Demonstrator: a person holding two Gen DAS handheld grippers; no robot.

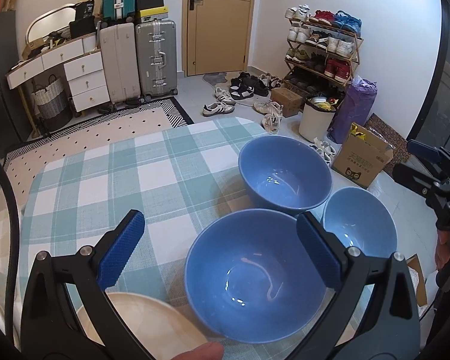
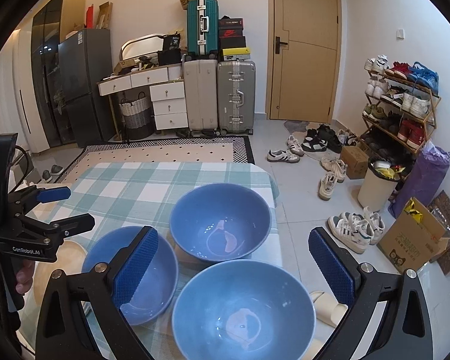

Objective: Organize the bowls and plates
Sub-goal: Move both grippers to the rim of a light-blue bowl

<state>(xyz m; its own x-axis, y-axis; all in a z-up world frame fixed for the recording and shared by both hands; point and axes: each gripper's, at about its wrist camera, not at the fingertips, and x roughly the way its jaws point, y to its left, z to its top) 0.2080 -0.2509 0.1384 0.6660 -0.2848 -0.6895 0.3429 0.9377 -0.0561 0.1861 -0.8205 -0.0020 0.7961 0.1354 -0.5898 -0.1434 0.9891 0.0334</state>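
Note:
Three blue bowls stand upright on a table with a green checked cloth (image 1: 111, 180). In the left wrist view a near bowl (image 1: 255, 276) lies between my open left gripper's (image 1: 220, 252) fingers, a far bowl (image 1: 285, 174) is behind it and a third bowl (image 1: 360, 225) is at the right. A beige plate (image 1: 147, 324) lies at the lower left under the left finger. In the right wrist view my open, empty right gripper (image 2: 234, 261) hovers over a near bowl (image 2: 243, 309), with a left bowl (image 2: 153, 273) and a far bowl (image 2: 219, 222). The left gripper (image 2: 66, 207) shows at the left, open.
The table's far edge (image 2: 255, 168) drops to a tiled floor with scattered shoes (image 2: 282, 156), a white bin (image 2: 375, 186) and a cardboard box (image 2: 411, 237). Suitcases (image 2: 219, 96) and a door (image 2: 306, 45) stand at the back wall.

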